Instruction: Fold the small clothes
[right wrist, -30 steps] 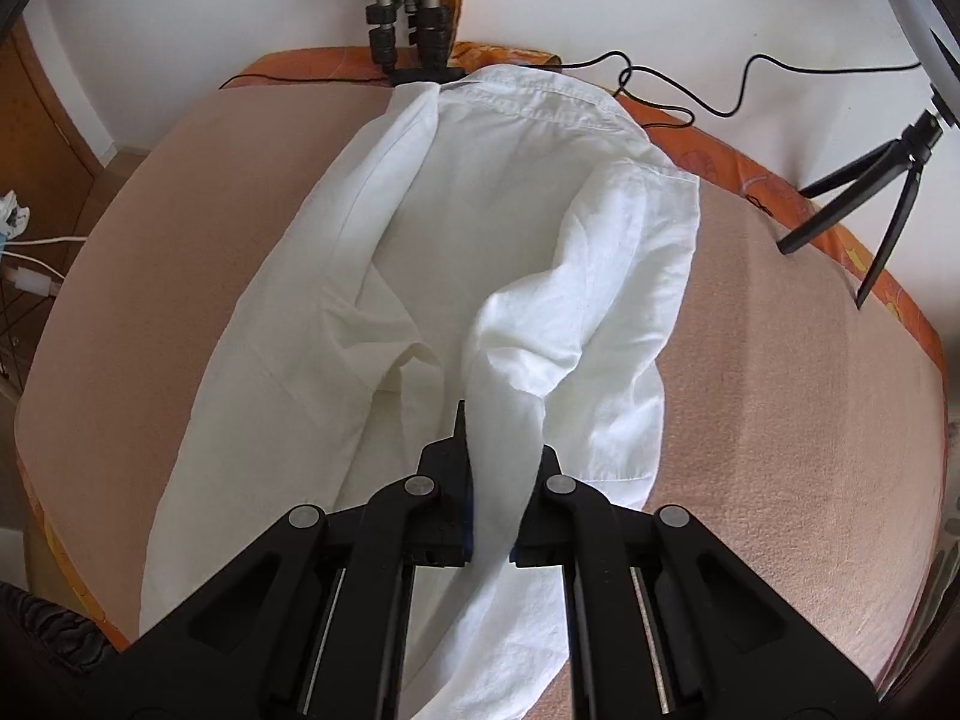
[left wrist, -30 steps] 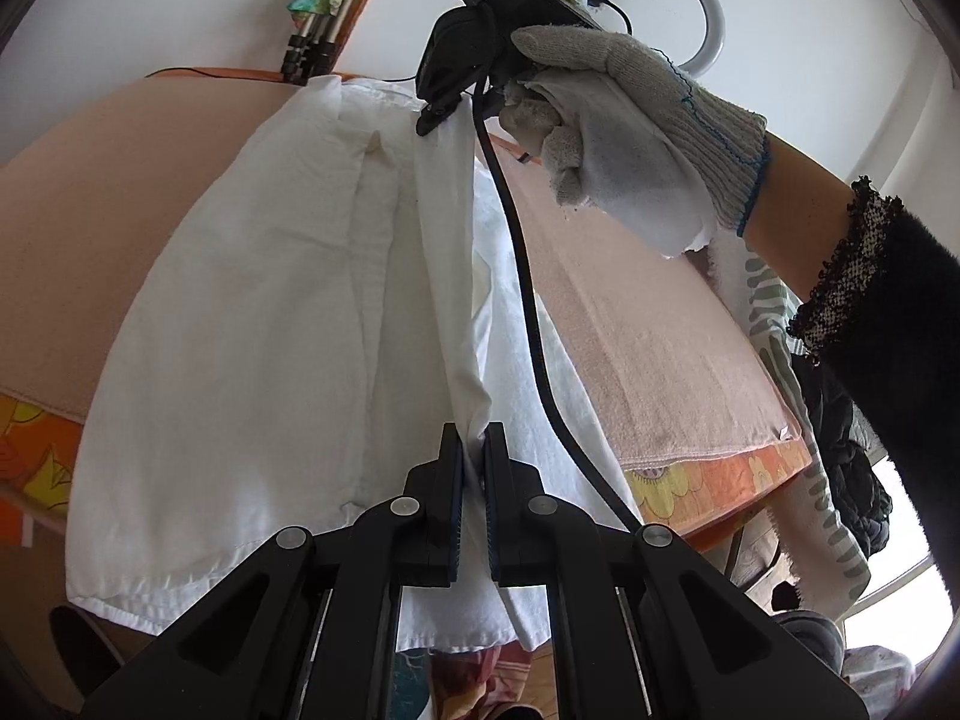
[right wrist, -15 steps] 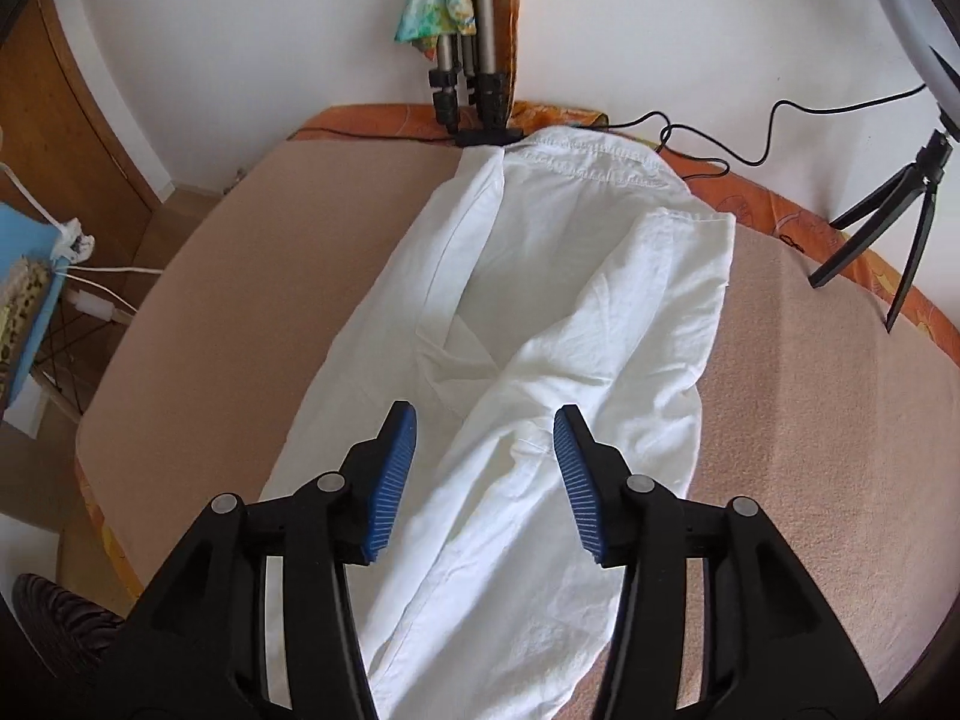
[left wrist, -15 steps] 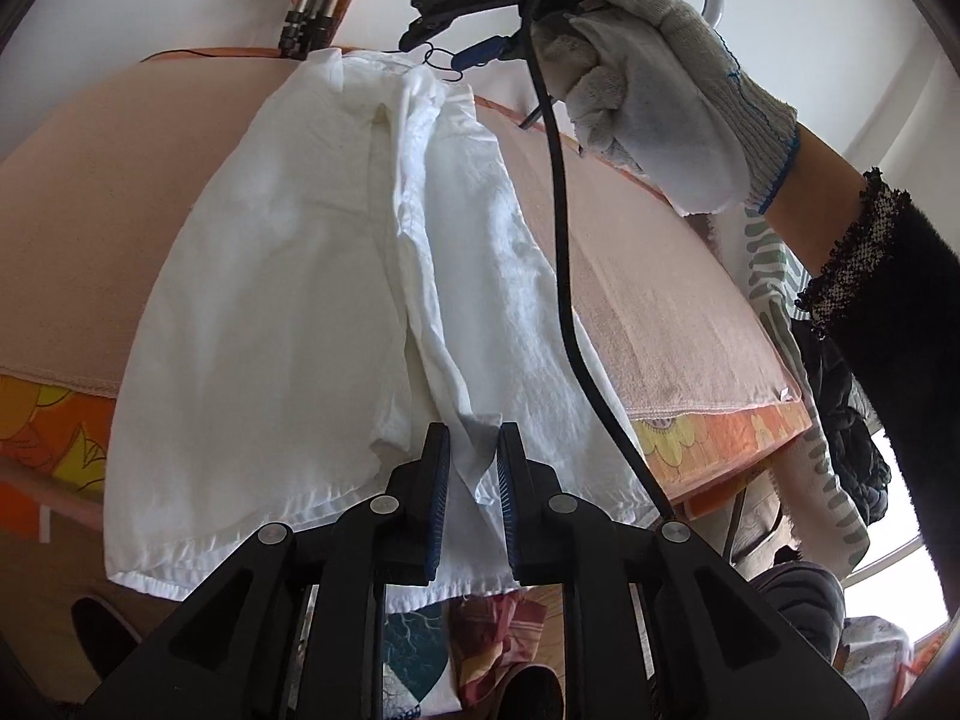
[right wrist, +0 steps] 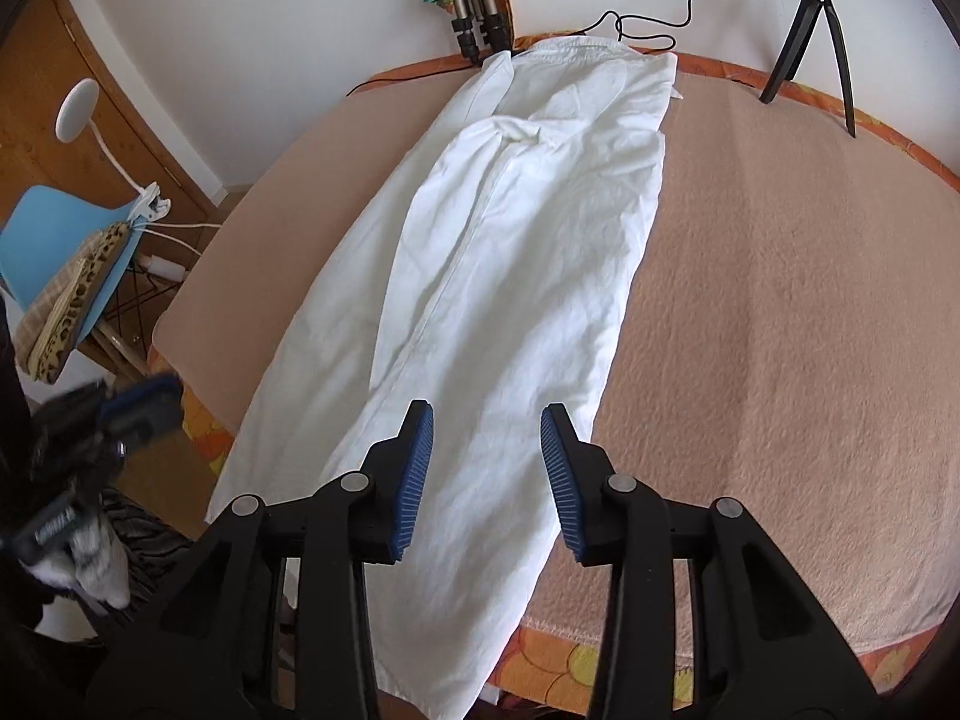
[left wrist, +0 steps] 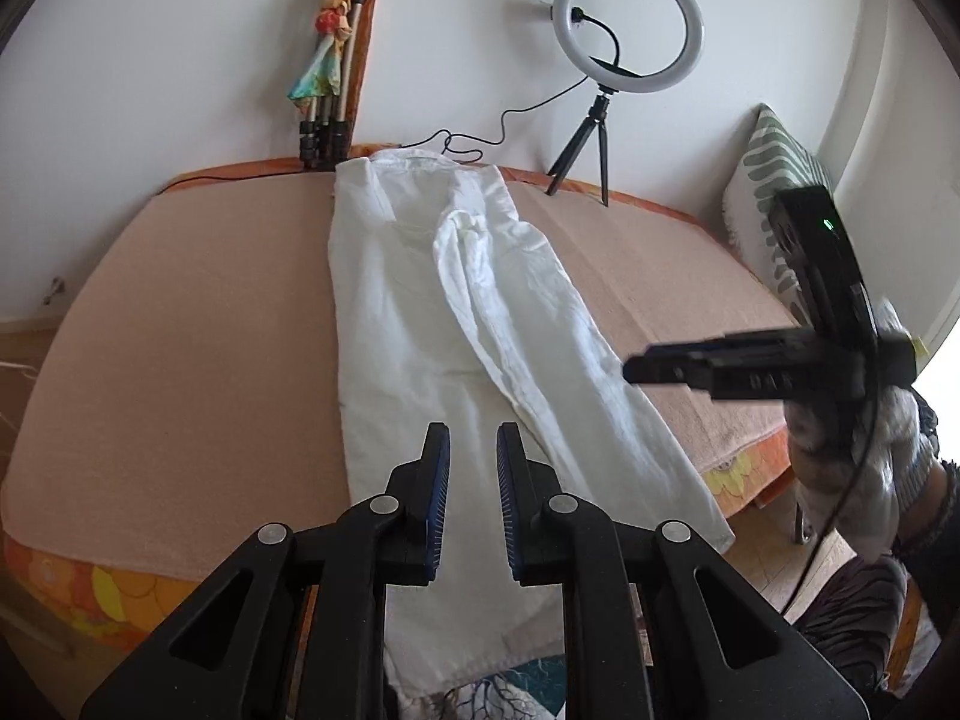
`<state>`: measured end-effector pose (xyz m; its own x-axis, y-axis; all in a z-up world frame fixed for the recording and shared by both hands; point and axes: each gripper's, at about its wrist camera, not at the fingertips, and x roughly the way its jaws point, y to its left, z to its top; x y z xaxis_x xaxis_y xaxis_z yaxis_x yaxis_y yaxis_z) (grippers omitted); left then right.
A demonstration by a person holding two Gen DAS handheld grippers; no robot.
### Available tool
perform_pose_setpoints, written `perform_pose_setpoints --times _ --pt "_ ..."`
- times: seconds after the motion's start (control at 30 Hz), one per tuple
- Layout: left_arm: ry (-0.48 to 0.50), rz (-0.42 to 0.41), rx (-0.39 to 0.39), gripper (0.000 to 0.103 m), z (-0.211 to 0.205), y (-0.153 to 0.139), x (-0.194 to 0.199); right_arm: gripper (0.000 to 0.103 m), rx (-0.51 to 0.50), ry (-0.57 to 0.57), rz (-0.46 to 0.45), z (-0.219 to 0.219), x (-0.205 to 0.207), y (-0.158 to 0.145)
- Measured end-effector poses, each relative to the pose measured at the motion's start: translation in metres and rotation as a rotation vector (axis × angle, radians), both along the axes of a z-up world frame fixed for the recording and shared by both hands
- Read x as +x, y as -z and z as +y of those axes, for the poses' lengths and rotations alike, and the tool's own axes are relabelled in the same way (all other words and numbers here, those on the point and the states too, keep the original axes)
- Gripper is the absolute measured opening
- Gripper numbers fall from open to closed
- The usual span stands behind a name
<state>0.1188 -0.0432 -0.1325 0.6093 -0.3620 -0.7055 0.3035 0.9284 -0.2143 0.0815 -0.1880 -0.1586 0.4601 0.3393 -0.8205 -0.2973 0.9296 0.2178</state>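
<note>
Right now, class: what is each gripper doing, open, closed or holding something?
Left gripper: open, nothing held, above the white shirt.
Right gripper: open, nothing held.

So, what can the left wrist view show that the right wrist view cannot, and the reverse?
Only the left wrist view shows the ring light and a green-patterned cushion. Only the right wrist view shows the blue chair and the white lamp. Both show the white shirt flat on the bed, the folded tripod, and open, empty jaws.

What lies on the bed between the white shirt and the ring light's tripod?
Only bare peach blanket. In the left wrist view, white shirt and tripod stand apart with nothing on that stretch.
</note>
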Motion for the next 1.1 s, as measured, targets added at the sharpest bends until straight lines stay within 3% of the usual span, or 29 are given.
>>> perform_pose_setpoints --times 0.03,0.23,0.43,0.53,0.67,0.83,1.1 --pt "0.015 0.011 -0.025 0.014 0.001 0.000 0.008 0.039 -0.016 -0.008 0.001 0.003 -0.010 0.006" --pt "0.091 -0.006 0.022 0.014 -0.023 0.006 0.020 0.039 -0.135 -0.025 0.066 -0.003 -0.052 0.046" --pt "0.172 0.068 -0.008 0.014 -0.049 0.028 0.015 0.039 -0.115 -0.047 0.109 -0.025 -0.074 0.045" --pt "0.226 0.088 -0.009 0.014 -0.066 0.036 0.008 0.039 -0.076 -0.023 0.049 -0.036 -0.069 0.024" --pt "0.294 0.087 -0.028 0.014 -0.088 0.038 0.002 0.039 -0.067 0.025 -0.039 -0.051 -0.033 -0.009" --pt "0.421 0.085 0.003 0.014 -0.130 0.048 -0.005 0.039 -0.052 0.087 -0.086 -0.069 0.047 -0.033" --pt "0.468 0.141 -0.011 0.014 -0.150 0.064 0.003 0.039 0.053 0.131 -0.047 -0.090 0.189 -0.029"
